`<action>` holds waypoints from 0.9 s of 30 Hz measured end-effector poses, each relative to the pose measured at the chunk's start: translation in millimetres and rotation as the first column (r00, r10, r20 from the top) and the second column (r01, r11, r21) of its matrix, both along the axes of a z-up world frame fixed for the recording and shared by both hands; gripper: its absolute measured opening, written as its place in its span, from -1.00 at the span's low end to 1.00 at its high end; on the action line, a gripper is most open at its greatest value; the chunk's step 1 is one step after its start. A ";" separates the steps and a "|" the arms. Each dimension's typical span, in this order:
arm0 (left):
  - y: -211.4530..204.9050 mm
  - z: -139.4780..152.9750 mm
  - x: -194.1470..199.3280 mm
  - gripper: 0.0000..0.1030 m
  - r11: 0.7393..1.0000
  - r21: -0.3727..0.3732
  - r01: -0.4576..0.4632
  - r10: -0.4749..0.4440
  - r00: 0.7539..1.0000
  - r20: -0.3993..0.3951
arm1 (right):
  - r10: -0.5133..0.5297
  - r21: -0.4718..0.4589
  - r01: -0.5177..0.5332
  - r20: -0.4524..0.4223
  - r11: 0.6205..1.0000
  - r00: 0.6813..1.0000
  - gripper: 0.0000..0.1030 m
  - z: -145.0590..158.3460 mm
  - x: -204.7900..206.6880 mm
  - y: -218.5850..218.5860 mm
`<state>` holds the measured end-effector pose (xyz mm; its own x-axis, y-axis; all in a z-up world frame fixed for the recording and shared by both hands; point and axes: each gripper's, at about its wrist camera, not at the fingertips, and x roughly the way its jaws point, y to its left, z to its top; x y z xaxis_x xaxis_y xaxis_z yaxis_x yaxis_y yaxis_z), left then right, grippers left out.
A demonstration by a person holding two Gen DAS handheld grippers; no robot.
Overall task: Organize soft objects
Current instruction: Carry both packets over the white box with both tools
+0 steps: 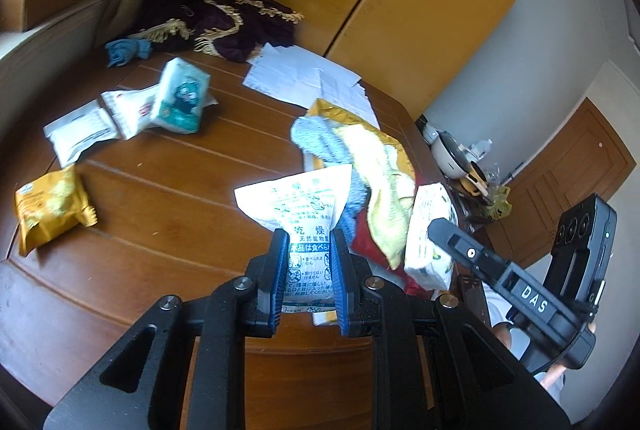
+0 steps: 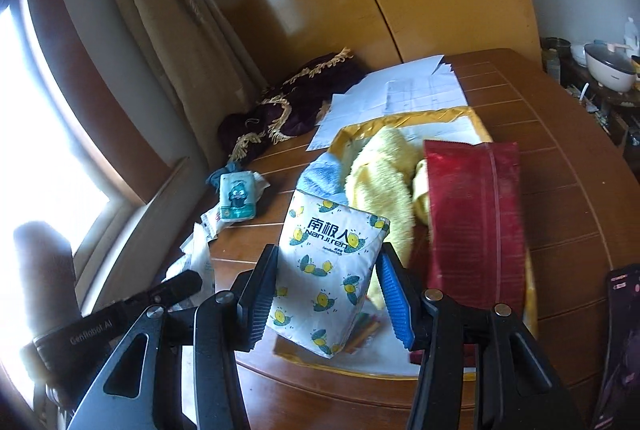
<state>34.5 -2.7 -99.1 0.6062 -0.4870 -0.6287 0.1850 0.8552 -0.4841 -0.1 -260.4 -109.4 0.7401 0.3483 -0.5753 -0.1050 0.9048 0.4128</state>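
My left gripper (image 1: pixel 309 250) pinches the white desiccant pouch (image 1: pixel 298 206) above the wooden table (image 1: pixel 160 198); my right gripper (image 2: pixel 326 286) clamps 1 lemon-print tissue pack (image 2: pixel 328 270) over the yellow mailer (image 2: pixel 400 122)

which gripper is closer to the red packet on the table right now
Right. The right gripper, shut on the lemon-print tissue pack, sits just beside the red packet. The left gripper, holding the white desiccant bag, is farther off, beyond the yellow towel.

Approx 7 packs (image 1: pixel 177 98), 3 cloths (image 1: pixel 376 166), 2 hand-held grippers (image 1: pixel 310 242).
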 end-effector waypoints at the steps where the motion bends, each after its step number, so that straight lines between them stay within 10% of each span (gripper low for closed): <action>1: -5.3 1.1 1.8 -0.66 1.000 0.004 0.009 -0.009 1.000 0.002 | -0.003 0.002 0.003 0.000 1.000 1.000 -0.01 -0.9 -0.2 -4.3; 27: -48.5 -4.9 32.2 -0.66 0.997 -0.009 0.081 -0.082 0.996 -0.039 | -0.045 0.016 0.046 -0.026 0.999 0.999 0.00 -13.6 23.6 -36.6</action>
